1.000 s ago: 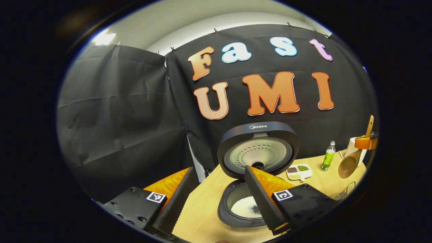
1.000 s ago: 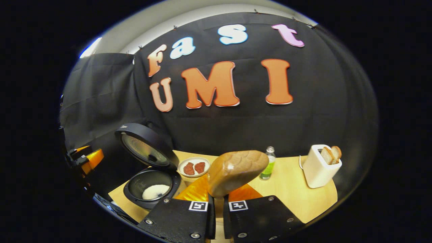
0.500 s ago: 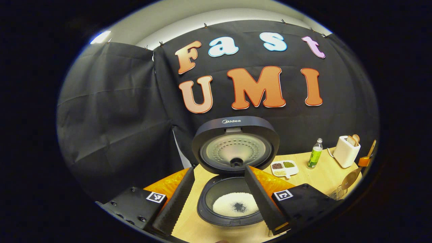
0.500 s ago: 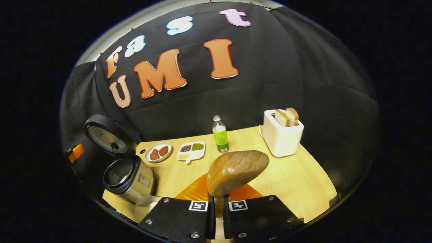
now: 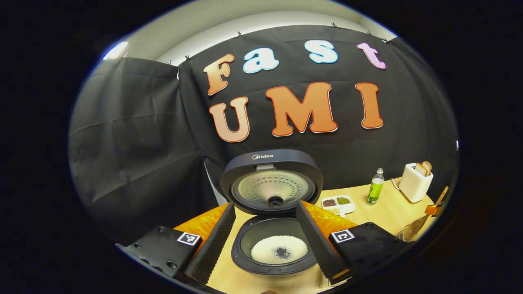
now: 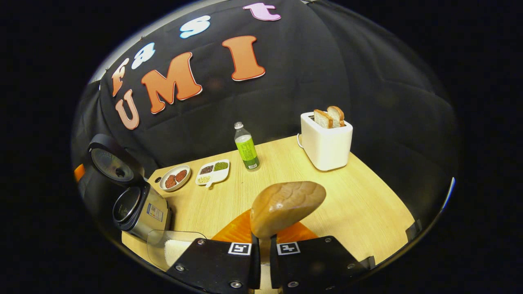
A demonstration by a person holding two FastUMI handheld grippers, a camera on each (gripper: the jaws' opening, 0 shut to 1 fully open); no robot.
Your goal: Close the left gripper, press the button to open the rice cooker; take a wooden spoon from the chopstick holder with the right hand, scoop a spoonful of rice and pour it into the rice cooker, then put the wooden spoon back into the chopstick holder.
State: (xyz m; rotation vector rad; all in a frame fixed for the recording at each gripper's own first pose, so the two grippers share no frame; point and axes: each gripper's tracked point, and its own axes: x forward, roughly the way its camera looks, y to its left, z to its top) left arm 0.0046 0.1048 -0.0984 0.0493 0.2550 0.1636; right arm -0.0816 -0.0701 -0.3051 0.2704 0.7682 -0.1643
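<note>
Left gripper view: the left gripper (image 5: 265, 241) hangs with its fingers spread wide apart, grasping nothing, and between them stands the rice cooker (image 5: 271, 228) with its lid up and a mound of white rice (image 5: 279, 249) with a dark spot in the inner pot. To the right on the wooden table (image 5: 384, 212) lie a divided dish of grains (image 5: 337, 204), a green bottle (image 5: 374, 187) and a white toaster (image 5: 415, 183) with bread. At the far right edge the right gripper (image 5: 432, 209) shows with the spoon's handle rising from it.

In the right gripper view, the open rice cooker (image 6: 130, 200) sits at the left, a clear container of rice (image 6: 171, 247) just in front of it. Then come a small plate (image 6: 175, 177), the divided dish (image 6: 212, 172), the bottle (image 6: 246, 147) and the toaster (image 6: 326, 141). The right gripper (image 6: 261, 249) is clenched on the wooden spoon (image 6: 286, 206), whose bowl sits above the table
</note>
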